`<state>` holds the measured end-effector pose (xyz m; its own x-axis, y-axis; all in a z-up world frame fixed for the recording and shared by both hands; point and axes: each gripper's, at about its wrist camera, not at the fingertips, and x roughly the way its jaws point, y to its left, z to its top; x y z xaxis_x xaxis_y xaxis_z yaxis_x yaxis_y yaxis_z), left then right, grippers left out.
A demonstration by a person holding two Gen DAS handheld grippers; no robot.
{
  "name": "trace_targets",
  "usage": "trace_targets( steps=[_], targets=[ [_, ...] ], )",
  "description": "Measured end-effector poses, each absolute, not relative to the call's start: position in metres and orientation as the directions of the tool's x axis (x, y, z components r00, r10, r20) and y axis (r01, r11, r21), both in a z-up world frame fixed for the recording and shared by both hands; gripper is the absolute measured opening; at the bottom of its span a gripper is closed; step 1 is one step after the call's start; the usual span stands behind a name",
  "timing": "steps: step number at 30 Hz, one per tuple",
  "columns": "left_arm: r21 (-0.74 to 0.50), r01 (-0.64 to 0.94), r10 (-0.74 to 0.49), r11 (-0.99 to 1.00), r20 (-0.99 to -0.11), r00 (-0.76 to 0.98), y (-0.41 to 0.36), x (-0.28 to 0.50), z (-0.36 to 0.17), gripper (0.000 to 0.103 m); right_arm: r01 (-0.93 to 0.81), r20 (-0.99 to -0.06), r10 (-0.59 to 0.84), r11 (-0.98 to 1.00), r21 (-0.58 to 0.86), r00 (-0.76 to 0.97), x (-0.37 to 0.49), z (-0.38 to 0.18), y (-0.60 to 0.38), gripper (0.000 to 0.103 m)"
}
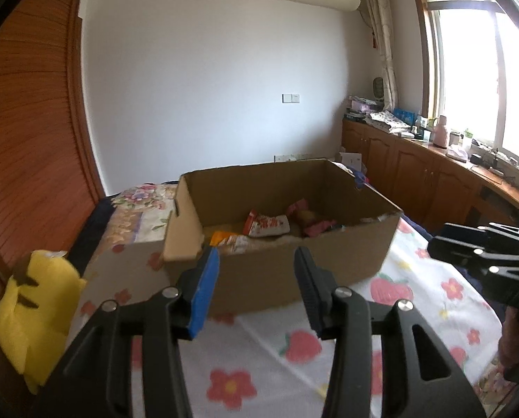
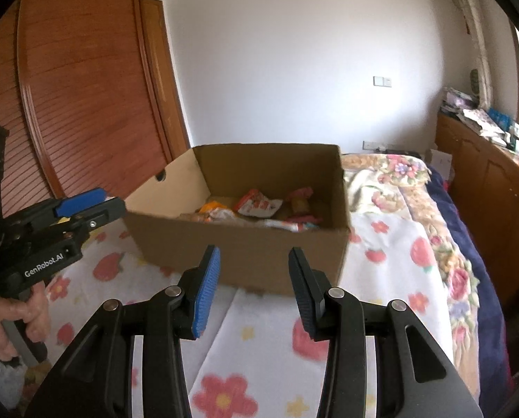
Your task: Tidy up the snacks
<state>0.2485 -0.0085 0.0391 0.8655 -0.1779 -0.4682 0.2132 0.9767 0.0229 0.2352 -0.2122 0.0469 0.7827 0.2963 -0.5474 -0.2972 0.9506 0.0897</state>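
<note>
An open cardboard box (image 1: 287, 271) (image 2: 252, 254) stands on a bed with a flower-print blanket. Inside lie several snack packets: a red-and-white one (image 1: 268, 225) (image 2: 259, 206), an orange one (image 1: 222, 237) (image 2: 212, 207) and pink ones (image 1: 317, 227) (image 2: 299, 193). My left gripper (image 1: 256, 261) hovers just before the box's near wall, open, with nothing between its fingers. My right gripper (image 2: 254, 259) is open and empty too, in front of the box. Each gripper shows in the other's view: the right at the right edge (image 1: 482, 250), the left at the left (image 2: 81, 205), held by a hand (image 2: 12, 320).
A yellow plush toy (image 1: 32, 310) lies at the bed's left edge beside a wooden louvred wardrobe (image 1: 25, 132). A wooden sideboard (image 1: 433, 174) with clutter runs under the window on the right. The blanket (image 2: 381, 278) spreads around the box.
</note>
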Motion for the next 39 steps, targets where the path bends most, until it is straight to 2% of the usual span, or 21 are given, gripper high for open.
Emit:
trace_targets(
  steps=[15, 19, 21, 24, 26, 28, 30, 32, 35, 39],
  targets=[
    [0.088, 0.168, -0.115, 0.982, -0.425, 0.898, -0.007, 0.095, 0.03, 0.047, -0.258, -0.515, 0.251, 0.964, 0.059, 0.82, 0.103, 0.042, -0.208, 0.041],
    [0.11, 0.142, -0.085, 0.984, -0.411, 0.908, -0.007, 0.066, 0.022, 0.051, -0.247, -0.5, 0.234, 0.968, 0.041, 0.834, 0.081, 0.04, -0.206, 0.043],
    [0.108, 0.13, -0.074, 0.986, -0.412, 0.908, -0.007, 0.057, 0.02, 0.052, -0.235, -0.495, 0.224, 0.971, 0.041, 0.839, 0.074, 0.038, -0.207, 0.049],
    [0.086, 0.128, -0.08, 0.988, -0.42, 0.904, -0.006, 0.048, 0.015, 0.062, -0.221, -0.496, 0.214, 0.974, 0.046, 0.841, 0.067, 0.034, -0.209, 0.059],
    [0.098, 0.121, -0.071, 0.988, -0.411, 0.909, -0.006, 0.045, 0.013, 0.073, -0.211, -0.492, 0.203, 0.977, 0.04, 0.847, 0.06, 0.031, -0.21, 0.064],
    [0.112, 0.113, -0.059, 0.987, -0.402, 0.914, -0.008, 0.042, 0.012, 0.074, -0.197, -0.48, 0.188, 0.98, 0.032, 0.857, 0.056, 0.029, -0.212, 0.07],
    [0.11, 0.107, -0.054, 0.988, -0.407, 0.912, -0.008, 0.041, 0.01, 0.079, -0.191, -0.476, 0.181, 0.981, 0.029, 0.861, 0.052, 0.027, -0.214, 0.082],
    [0.094, 0.105, -0.058, 0.99, -0.41, 0.91, -0.006, 0.043, 0.01, 0.089, -0.179, -0.475, 0.17, 0.983, 0.027, 0.864, 0.051, 0.025, -0.216, 0.088],
    [0.075, 0.088, -0.049, 0.993, -0.419, 0.907, -0.003, 0.044, 0.007, 0.098, -0.162, -0.487, 0.153, 0.987, 0.024, 0.86, 0.053, 0.021, -0.216, 0.093],
    [0.047, 0.072, -0.046, 0.996, -0.424, 0.904, 0.004, 0.043, 0.002, 0.103, -0.143, -0.487, 0.126, 0.99, 0.003, 0.864, 0.052, 0.018, -0.215, 0.099]
  ],
)
